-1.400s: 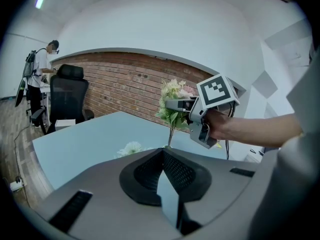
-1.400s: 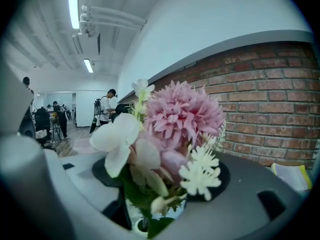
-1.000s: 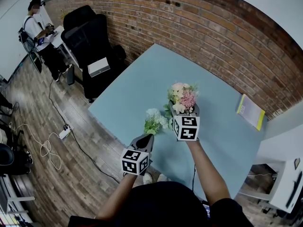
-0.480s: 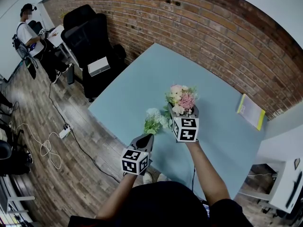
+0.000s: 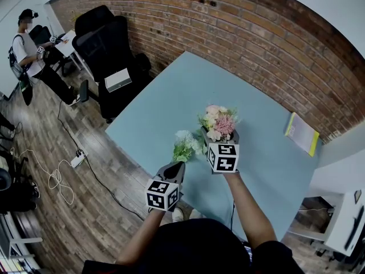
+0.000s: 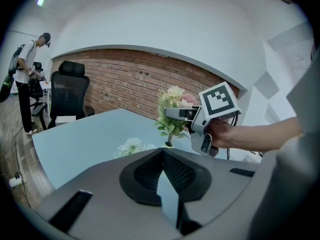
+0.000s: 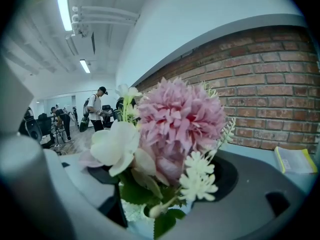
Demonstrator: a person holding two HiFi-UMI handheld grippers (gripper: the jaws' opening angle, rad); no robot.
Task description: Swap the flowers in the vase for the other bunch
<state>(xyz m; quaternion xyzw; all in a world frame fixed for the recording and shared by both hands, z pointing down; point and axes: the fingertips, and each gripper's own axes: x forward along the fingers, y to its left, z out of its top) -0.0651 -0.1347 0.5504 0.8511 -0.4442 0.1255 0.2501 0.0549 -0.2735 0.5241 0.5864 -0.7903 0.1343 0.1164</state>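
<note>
Two grippers in my hands over the blue table [image 5: 171, 104]. My L gripper [image 5: 178, 165]: jaws pressed together. The white-green bunch [image 5: 185, 144] sits right at its tips, near the table's front edge; can't tell if a stem's pinched. Just to the right, my R gripper [image 5: 221, 135]: jaws apart, have just been opening. The pink bunch [image 5: 218, 121] stands upright btwn them, not clamped, w/ stems going down into the white vase [image 7: 131, 209]. Yellow book [image 5: 302, 135] lies far right, near the brick wall.

No words, numbers or brands can be read. The two marker cubes [image 5: 163, 194] [image 5: 223, 157] by the table's [image 5: 171, 101] near edge carry only black-and-white square patterns; the yellow booklet [image 5: 301, 134] at the table's right edge shows no legible print
</note>
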